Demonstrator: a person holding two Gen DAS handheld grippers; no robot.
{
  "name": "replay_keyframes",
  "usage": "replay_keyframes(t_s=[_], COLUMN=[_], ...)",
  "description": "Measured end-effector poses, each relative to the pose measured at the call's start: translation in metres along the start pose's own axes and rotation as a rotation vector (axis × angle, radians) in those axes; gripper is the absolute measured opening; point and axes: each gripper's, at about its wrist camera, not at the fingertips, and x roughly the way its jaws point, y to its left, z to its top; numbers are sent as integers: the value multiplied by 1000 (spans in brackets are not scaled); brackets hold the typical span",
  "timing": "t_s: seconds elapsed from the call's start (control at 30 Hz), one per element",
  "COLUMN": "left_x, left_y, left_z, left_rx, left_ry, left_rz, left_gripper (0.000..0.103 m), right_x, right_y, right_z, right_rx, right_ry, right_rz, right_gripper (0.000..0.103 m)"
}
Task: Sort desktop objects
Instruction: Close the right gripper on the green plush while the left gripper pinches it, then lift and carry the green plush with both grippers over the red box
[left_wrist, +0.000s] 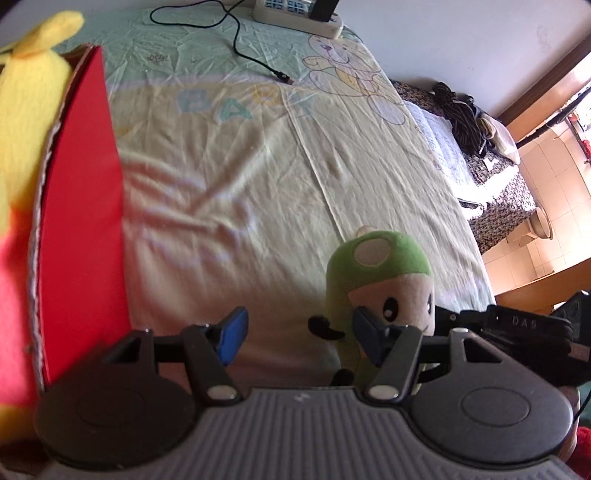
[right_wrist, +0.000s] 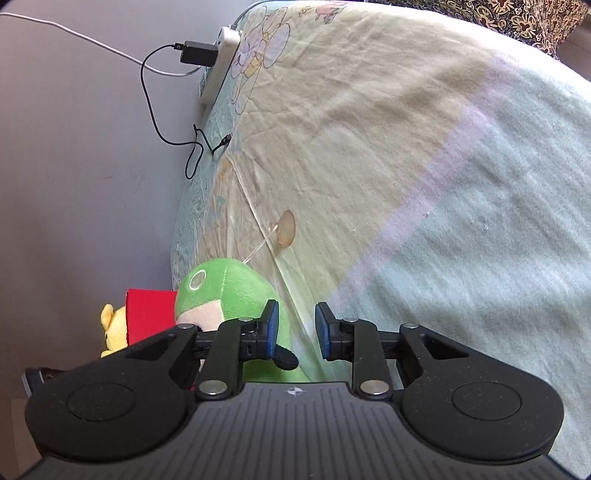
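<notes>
With both my left gripper and right gripper parted and empty, I should straddle the green plush squarely before closing.

My left gripper hovers over the bedsheet, with the cardboard box to its left and a plush doll just behind its right finger. Another plush toy sits in the box. A power strip and cable lie at the far edge.
</notes>
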Motion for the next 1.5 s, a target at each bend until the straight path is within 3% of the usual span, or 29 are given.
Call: replay_keyframes(t_s=[0.13,0.2,0.43,0.53,0.77,0.93,1.13,1.33,1.5], left_x=[-6,-8,13,23,39,36,22,-3,-31], left_y=[7,6,-8,-15,-25,-24,-38,-37,-32], left_z=[-12,-16,-15,-13,-17,-17,-24,-36,-52], left_rx=[-29,-25,32,37,37,43,123,187,285], left_ry=[-4,-11,15,29,48,38,18,-3,-31], left_rz=[-147,-185,-197,-212,-186,-153,-89,-92,-98], left_gripper=[86,87,91,91,85,77,76,76,75], right_x=[-12,-20,-10,-3,13,15,7,-8,-22], right_y=[-14,-14,20,24,29,31,38,59,78], right_z=[2,-2,-8,-6,-4,-1,-10,-33,-72], right_rx=[84,75,-106,-133,-175,-172,-182,-233,-252], right_ry=[-1,-5,83,88,174,196,199,168,117], right_rz=[54,59,117,96,129,137,143,128,120], right_gripper=[34,36,39,43,46,42,41,41,41])
